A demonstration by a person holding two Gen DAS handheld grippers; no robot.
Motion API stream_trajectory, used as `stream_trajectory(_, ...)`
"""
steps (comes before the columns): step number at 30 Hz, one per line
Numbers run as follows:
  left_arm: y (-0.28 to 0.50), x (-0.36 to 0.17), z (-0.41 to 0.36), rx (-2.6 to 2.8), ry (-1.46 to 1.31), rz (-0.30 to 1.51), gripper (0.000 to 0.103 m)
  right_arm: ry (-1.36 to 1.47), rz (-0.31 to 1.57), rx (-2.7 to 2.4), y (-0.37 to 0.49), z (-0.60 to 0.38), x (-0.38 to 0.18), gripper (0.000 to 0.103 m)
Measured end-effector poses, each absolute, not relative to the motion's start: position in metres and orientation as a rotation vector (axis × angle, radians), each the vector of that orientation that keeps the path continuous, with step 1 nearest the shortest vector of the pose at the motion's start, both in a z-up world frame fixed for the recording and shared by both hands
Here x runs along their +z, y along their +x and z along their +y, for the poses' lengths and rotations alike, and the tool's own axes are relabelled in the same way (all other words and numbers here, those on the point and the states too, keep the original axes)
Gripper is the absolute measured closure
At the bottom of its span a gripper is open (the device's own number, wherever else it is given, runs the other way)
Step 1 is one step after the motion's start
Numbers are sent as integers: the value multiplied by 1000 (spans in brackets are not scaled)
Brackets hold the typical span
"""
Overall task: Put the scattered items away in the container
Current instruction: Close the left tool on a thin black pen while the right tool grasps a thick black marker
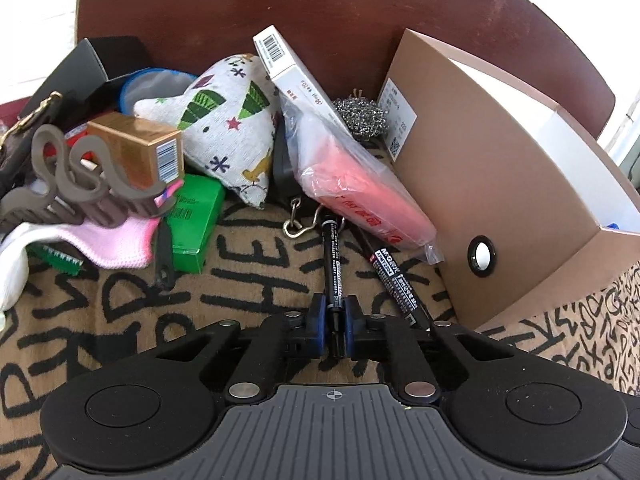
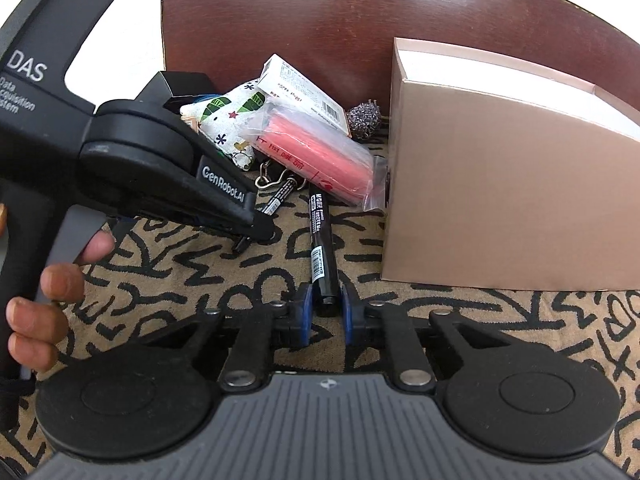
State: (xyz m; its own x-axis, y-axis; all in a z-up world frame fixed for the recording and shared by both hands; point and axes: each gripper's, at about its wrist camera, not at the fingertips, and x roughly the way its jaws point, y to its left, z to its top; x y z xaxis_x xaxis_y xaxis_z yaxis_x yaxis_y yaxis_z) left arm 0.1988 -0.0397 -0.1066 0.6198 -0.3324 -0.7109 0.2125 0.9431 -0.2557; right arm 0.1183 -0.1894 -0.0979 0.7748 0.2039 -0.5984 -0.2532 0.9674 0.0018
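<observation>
Two black markers lie on the patterned cloth. My left gripper (image 1: 335, 322) is shut on the near end of the left marker (image 1: 333, 264); it also shows in the right wrist view (image 2: 276, 200). My right gripper (image 2: 325, 312) straddles the near end of the right marker (image 2: 321, 248), jaws slightly apart beside it, not clearly touching. That marker also shows in the left wrist view (image 1: 394, 280). The tan cardboard box (image 1: 500, 184) stands open at the right, also in the right wrist view (image 2: 500, 184).
A pile lies behind the markers: bagged pink item (image 1: 360, 192), white box (image 1: 296, 76), patterned pouch (image 1: 228, 120), steel scrubber (image 1: 360, 114), green box (image 1: 196, 220), gold box (image 1: 140, 148), grey hair claw (image 1: 72, 176), pink cloth (image 1: 120, 240). A dark wooden chair back (image 1: 280, 8) rises behind.
</observation>
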Motion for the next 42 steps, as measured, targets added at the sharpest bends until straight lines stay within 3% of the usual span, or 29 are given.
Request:
stream_trajectory(22,97,-101,-20,-314,-105,868,103,-74,680,329,32,-213,-90,86)
stream_trajectory(23,96,-100,-20,-311,-100,867,101,-79,680,331,31,-214,-90,86)
stream_trajectory(24,98,-100,-21,-307,-99,866,82,-85,676,332,30,-213,-91,86)
stream_trajectory(29,111,-97,-22,-284,-147,841,49,-70,673,327,32,-215,-92,86)
stream_trajectory(32,123,-97,-24,-274,-152,840,49,-75,672,329,36,-214,-91,85)
stream_trajectory(37,145,-97,-29,-267,-146,836,46,-78,669,336,49,-210,-91,74)
stream_trajectory(42,165,-99,-36,-261,-136,834,48,-78,668,330,63,-210,-92,74)
